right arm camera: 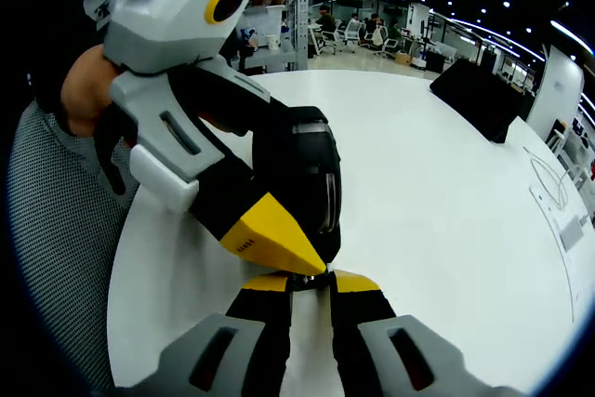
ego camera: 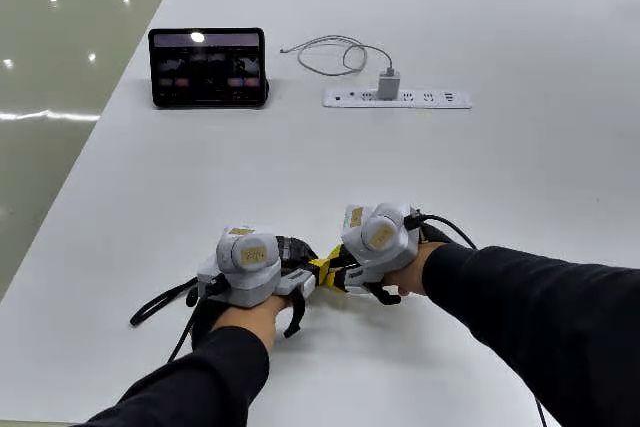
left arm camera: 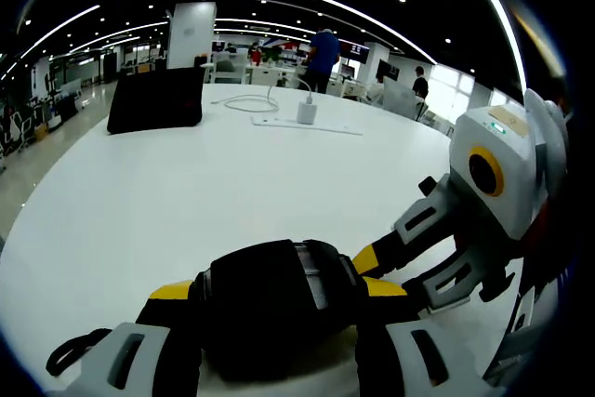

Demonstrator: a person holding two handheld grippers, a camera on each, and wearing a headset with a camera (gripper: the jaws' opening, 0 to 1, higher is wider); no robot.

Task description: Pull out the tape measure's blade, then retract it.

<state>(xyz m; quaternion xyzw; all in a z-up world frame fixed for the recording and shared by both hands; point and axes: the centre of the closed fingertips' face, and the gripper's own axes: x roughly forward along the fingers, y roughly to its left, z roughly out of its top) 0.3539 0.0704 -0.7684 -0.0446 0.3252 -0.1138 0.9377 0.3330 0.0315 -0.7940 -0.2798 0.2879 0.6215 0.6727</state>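
You work near the counter's (ego camera: 400, 167) front edge, with open surface ahead up to the tablet (ego camera: 208, 67) and power strip (ego camera: 397, 98); your left hand-held gripper (left arm camera: 276, 290) clamps the black tape measure (right arm camera: 302, 174) by its body; your right hand-held gripper (right arm camera: 311, 282), jaws nearly together, pinches it at the mouth.

Head view: high over the near edge of the table (ego camera: 430, 177), facing forward and down at mid-range, with tablet (ego camera: 208, 67) upper left and power strip (ego camera: 397, 98) upper centre. Left gripper view: low at tabletop height, very close on the tape measure (left arm camera: 274, 309) at bottom centre, facing that tablet at upper left. Right gripper view: equally low and close, facing the tape measure from the opposite side, tablet upper right.
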